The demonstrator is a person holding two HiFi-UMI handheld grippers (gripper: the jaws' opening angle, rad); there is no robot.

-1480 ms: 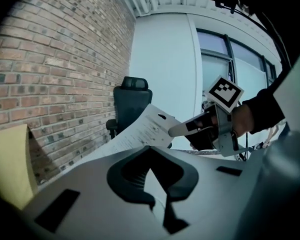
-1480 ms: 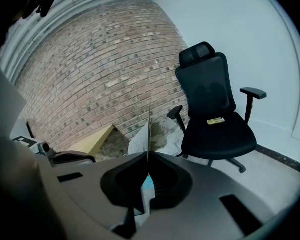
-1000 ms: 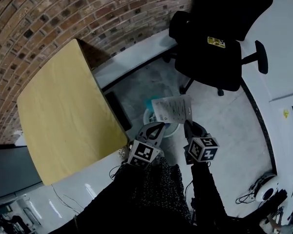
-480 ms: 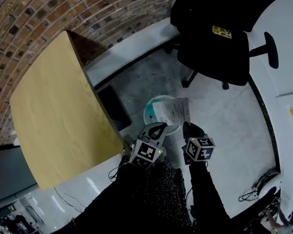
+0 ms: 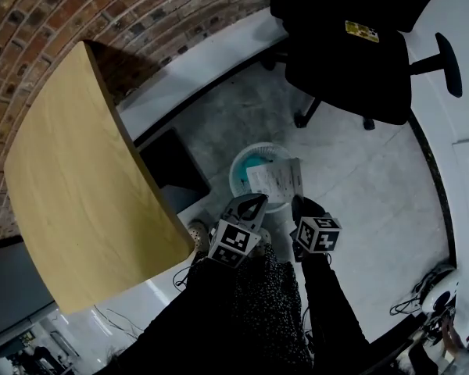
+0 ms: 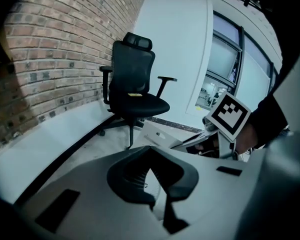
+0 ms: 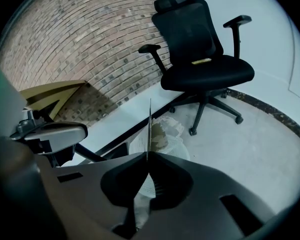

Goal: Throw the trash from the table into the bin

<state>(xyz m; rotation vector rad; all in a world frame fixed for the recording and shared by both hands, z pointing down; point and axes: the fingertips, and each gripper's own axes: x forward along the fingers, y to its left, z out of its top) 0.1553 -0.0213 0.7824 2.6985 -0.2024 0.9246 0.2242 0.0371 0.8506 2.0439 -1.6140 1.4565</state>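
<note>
The task looks close to its end. The right gripper [image 7: 149, 155] is clamped shut on a printed paper sheet [image 5: 277, 180], which its own view shows edge-on as a thin line rising from between the jaw tips. In the head view that sheet hangs over the near rim of the white mesh bin [image 7: 174, 144], which stands on the floor between the wooden table [image 5: 78, 186] and the black office chair [image 5: 352, 61]. The bin already holds some crumpled material, pale and brownish in the right gripper view. The sheet is not yet in the bin; what remains for this piece is to open the jaws and let it fall. No trash shows on the part of the tabletop that the head view covers, so this is probably the last piece, though the far edge of the table lies out of frame.

Both arms, in dark sleeves, reach forward and downward side by side toward the bin, the right gripper tilted more steeply than its neighbour. The left gripper [image 5: 258, 200] is near the right one, its jaw tips together with nothing held between them; only the mesh of the bin shows behind. It points at the bin's near side and takes no part in the hold.
</note>
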